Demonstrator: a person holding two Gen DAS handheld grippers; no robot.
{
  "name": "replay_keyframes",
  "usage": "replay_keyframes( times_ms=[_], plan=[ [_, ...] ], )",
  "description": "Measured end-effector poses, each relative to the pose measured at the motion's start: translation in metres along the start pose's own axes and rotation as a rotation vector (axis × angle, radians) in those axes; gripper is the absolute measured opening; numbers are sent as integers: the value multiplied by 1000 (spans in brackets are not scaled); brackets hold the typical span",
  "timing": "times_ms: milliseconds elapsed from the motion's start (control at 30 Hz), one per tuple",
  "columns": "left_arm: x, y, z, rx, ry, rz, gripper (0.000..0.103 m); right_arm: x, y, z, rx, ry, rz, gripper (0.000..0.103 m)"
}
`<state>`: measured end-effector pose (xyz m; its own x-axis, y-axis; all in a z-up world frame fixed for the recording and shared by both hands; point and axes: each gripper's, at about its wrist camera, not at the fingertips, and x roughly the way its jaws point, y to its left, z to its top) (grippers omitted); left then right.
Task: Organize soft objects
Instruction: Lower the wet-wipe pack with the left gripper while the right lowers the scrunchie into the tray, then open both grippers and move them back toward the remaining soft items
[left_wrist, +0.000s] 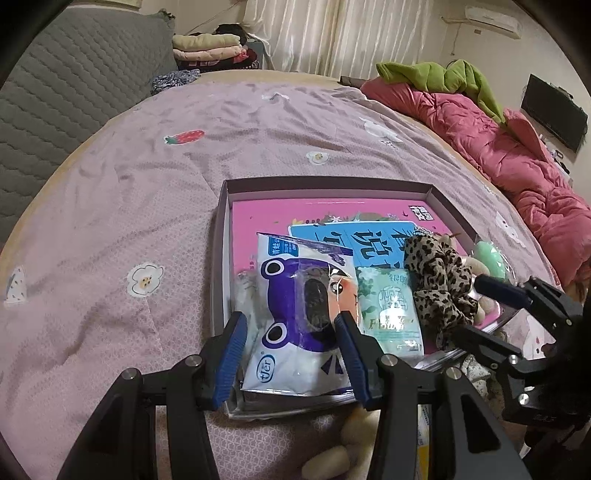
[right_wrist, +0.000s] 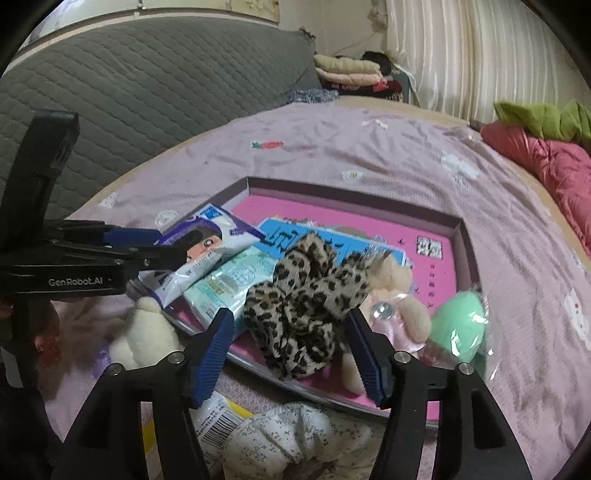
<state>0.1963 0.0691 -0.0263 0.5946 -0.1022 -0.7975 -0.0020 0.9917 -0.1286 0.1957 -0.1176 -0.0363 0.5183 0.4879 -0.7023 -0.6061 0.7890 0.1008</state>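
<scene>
The shallow box (left_wrist: 226, 236) holds wipes pack (left_wrist: 295, 317) clamped in the left gripper (left_wrist: 291, 354) jaws; leopard scrunchie (right_wrist: 306, 306) lies loose between the right gripper (right_wrist: 295, 354) jaws, spread apart; bare bedspread (left_wrist: 110, 221) beyond.

The leopard-print cloth (right_wrist: 306, 299) covers most of the plush bear (right_wrist: 397, 295) beside it in the shallow box (right_wrist: 463, 236), the box's near edge hides behind the black finger frames, and the small print on its packets stays unreadable.
</scene>
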Motion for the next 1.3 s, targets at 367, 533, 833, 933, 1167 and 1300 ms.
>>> replay_keyframes(
  times_ms=[367, 533, 833, 933, 1167, 1300],
  plan=[
    [0, 0, 1, -1, -1, -4, 50, -4, -6, 1, 16, -11, -14, 69],
    [-7, 0, 3, -11, -31, -18, 50, -4, -8, 1, 24, -12, -20, 69],
    [-10, 5, 5, -37, -52, -25, 50, -6, -10, 1, 28, -16, -27, 72],
    [-11, 5, 5, -44, -53, -34, 50, -7, -11, 1, 27, -19, -30, 73],
    [-15, 2, 4, -38, -70, -29, 50, -10, -15, 0, 40, -27, -39, 73],
    [-16, -1, 2, -29, -74, -32, 50, -13, -18, 0, 54, -37, -42, 73]
  ],
)
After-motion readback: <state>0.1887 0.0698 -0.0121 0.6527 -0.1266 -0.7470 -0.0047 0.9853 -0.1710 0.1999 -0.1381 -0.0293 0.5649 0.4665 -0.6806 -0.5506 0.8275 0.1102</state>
